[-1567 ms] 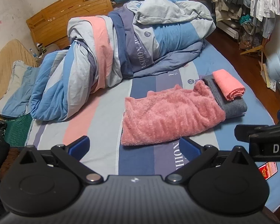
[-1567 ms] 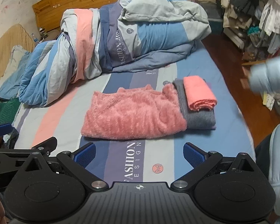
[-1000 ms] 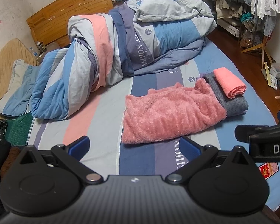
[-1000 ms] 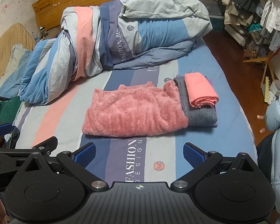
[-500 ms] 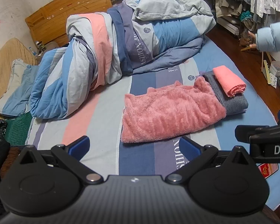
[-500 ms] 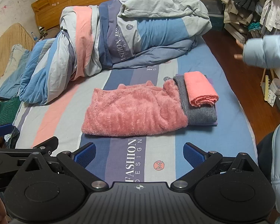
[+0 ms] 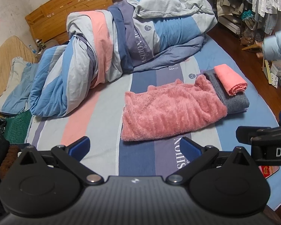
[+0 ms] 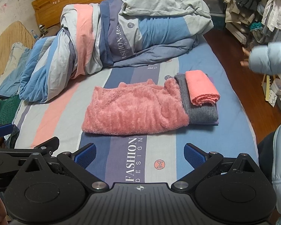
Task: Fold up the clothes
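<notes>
while both claws gape empty, pink sweater (image 8: 134, 110) half-hides grey knit (image 8: 200, 106) — sleeve (image 8: 269, 58) blurred.

The striped bed (image 8: 159, 150) carries a bunched duvet (image 8: 121, 30) across its far end and, mid-mattress, a fluffy pink garment (image 8: 133, 110) touching a folded grey knit (image 8: 200, 103) — that knit topped by a folded pink cloth (image 8: 202, 88).
</notes>
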